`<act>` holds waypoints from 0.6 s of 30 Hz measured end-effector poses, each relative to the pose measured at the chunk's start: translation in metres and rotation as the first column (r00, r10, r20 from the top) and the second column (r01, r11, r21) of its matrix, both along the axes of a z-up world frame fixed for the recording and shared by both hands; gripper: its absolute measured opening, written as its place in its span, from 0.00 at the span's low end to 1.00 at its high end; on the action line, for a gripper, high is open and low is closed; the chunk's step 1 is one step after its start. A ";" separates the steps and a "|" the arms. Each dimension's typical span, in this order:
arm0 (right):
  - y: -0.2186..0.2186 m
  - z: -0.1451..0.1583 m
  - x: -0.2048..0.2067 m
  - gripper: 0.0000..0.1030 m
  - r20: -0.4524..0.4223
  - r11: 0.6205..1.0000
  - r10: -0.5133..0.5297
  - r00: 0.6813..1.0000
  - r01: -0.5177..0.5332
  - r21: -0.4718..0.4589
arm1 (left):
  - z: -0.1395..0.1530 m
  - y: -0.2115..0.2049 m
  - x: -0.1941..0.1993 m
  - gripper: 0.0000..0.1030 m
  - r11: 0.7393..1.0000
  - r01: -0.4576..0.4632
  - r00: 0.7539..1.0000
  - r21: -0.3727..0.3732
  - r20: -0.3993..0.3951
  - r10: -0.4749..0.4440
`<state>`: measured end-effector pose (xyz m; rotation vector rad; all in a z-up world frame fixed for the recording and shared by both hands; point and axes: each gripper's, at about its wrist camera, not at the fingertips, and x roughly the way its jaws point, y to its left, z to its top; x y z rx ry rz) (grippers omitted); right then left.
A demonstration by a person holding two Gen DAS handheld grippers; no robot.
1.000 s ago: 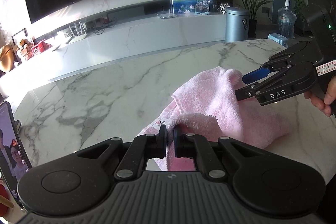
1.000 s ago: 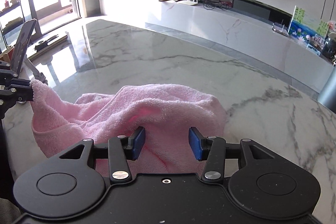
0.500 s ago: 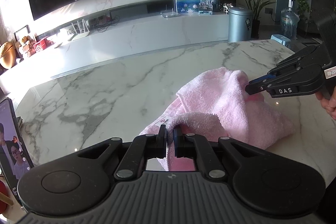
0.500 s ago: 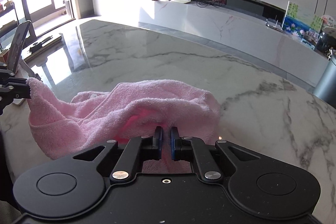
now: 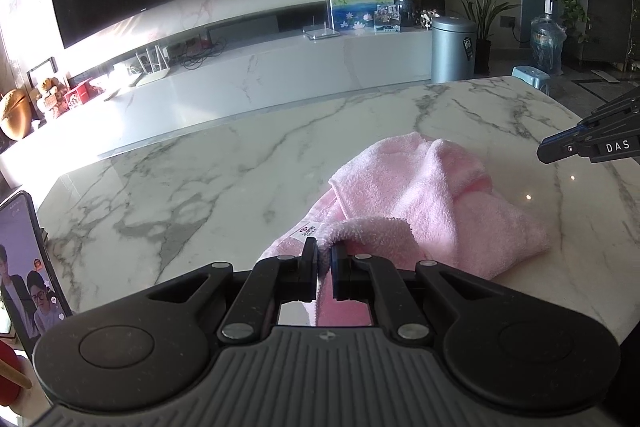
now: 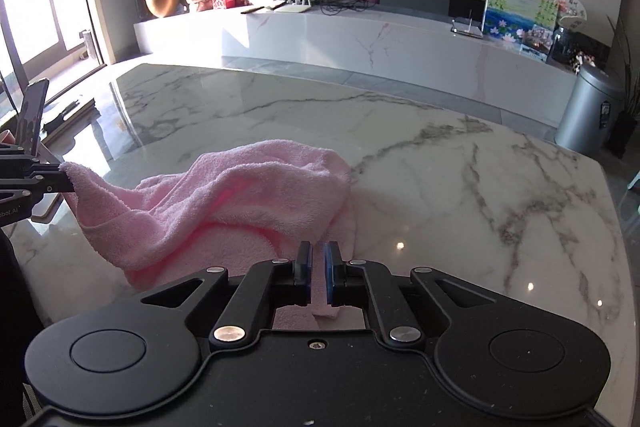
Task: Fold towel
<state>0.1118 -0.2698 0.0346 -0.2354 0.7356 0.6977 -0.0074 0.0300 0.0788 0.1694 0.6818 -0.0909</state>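
Note:
A pink towel [image 5: 424, 203] lies bunched on the marble table [image 5: 192, 187]. My left gripper [image 5: 325, 251] is shut on a towel edge near its white label. In the right wrist view the towel [image 6: 256, 195] drapes from the left gripper [image 6: 60, 175] at the far left. My right gripper [image 6: 318, 255] is shut, with a thin strip of towel between its pads, and has drawn back from the heap. In the left wrist view the right gripper [image 5: 544, 151] hangs at the right edge, shut, clear of the towel's bulk.
A phone [image 5: 24, 267] stands propped at the table's left edge. It also shows in the right wrist view [image 6: 32, 115]. Beyond the table are a white TV console [image 6: 360, 39] and a grey bin [image 6: 592, 107]. The table's right edge [image 6: 608, 187] is near.
My right gripper closed from open onto the towel's near edge, then pulled back to the right, away from the heap. My left gripper kept its hold and stayed put.

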 end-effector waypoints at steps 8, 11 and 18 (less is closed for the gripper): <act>0.031 0.006 0.004 0.41 0.024 1.000 0.018 1.000 -0.018 -0.011 | 0.000 -0.001 -0.006 0.05 1.000 0.014 1.000 -0.010 0.000 -0.014; 0.046 0.008 0.010 0.41 0.024 1.000 0.023 0.999 -0.023 -0.002 | 0.000 -0.001 -0.006 0.05 1.000 0.020 1.000 -0.012 0.001 -0.020; 0.077 0.002 0.026 0.41 0.004 0.999 0.034 0.999 -0.034 -0.002 | -0.001 0.000 -0.006 0.05 0.999 0.032 0.999 -0.023 -0.005 -0.033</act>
